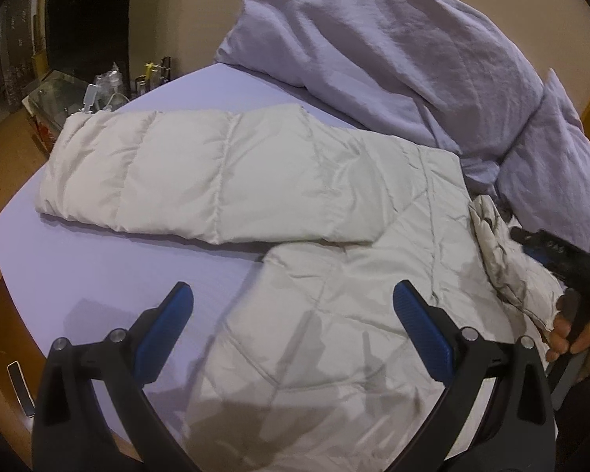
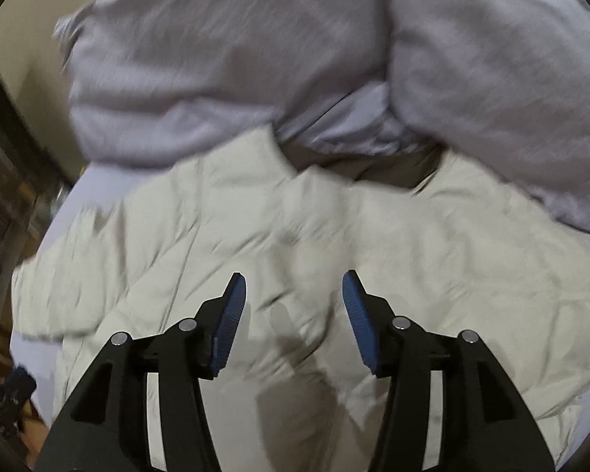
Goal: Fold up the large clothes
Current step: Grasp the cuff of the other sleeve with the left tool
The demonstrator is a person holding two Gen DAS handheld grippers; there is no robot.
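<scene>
On bed: puffer jacket; both tongs agape, empty.

Lavender duvet bunched in heap at far side of bed; blurred in right wrist view. Lavender sheet flat over mattress. Beige wall behind. Dark cabinet far left, wood floor below. Clutter of small items beside bed edge, too small to identify.
</scene>
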